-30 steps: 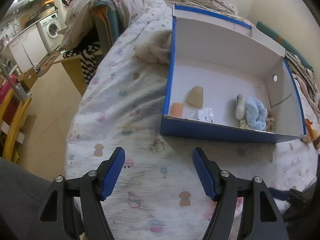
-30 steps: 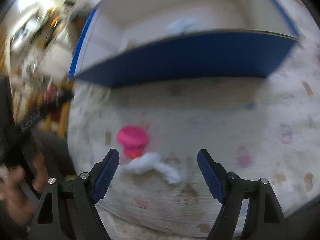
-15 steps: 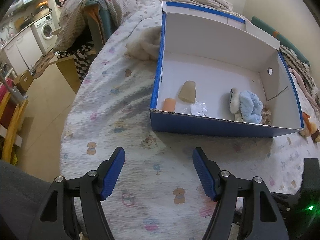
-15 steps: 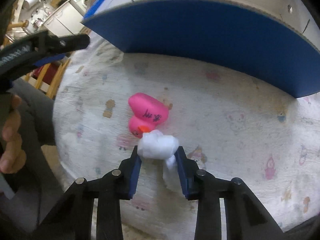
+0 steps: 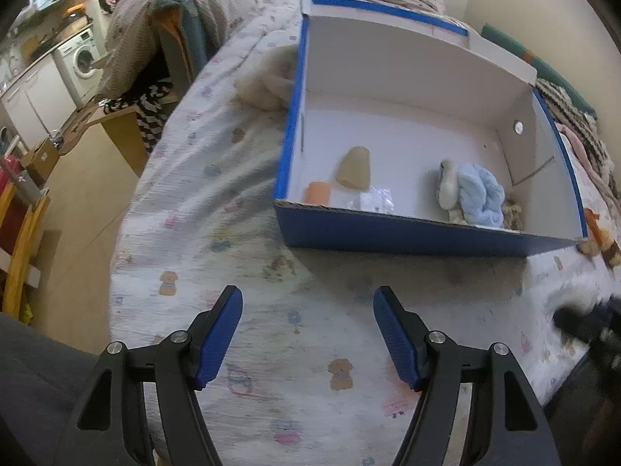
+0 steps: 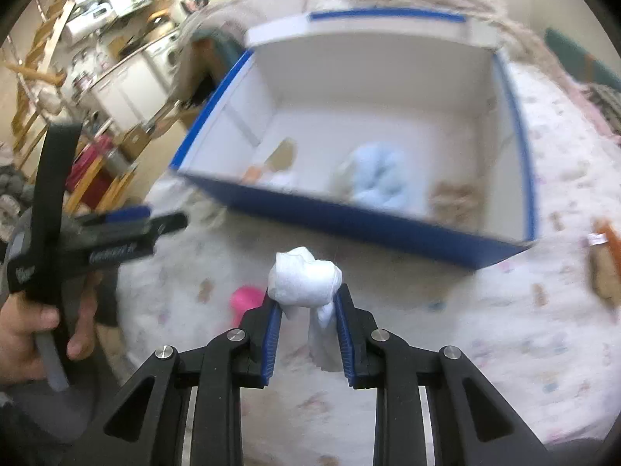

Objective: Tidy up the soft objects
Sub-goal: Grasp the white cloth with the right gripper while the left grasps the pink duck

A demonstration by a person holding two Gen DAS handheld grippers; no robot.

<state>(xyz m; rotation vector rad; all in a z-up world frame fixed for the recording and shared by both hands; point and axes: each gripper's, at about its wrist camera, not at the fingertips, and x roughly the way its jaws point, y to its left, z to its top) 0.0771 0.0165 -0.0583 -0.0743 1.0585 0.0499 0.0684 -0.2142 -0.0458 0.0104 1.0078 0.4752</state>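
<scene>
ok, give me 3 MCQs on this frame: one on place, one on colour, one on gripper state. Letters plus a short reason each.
1. Where is the light blue fluffy item?
A. inside the box
B. on the quilt beside the box
C. in the left gripper

2. What colour is the box's outer wall?
A. red
B. blue
C. green

3. What is the right gripper doing?
A. open and empty
B. shut on the pink toy
C. shut on the white soft bundle

Answers:
1 A, it lies on the box floor near the front wall.
2 B, the front wall is blue and the inside white.
3 C, the white soft bundle sits pinched between its pads, while the left gripper is open and empty.
</scene>
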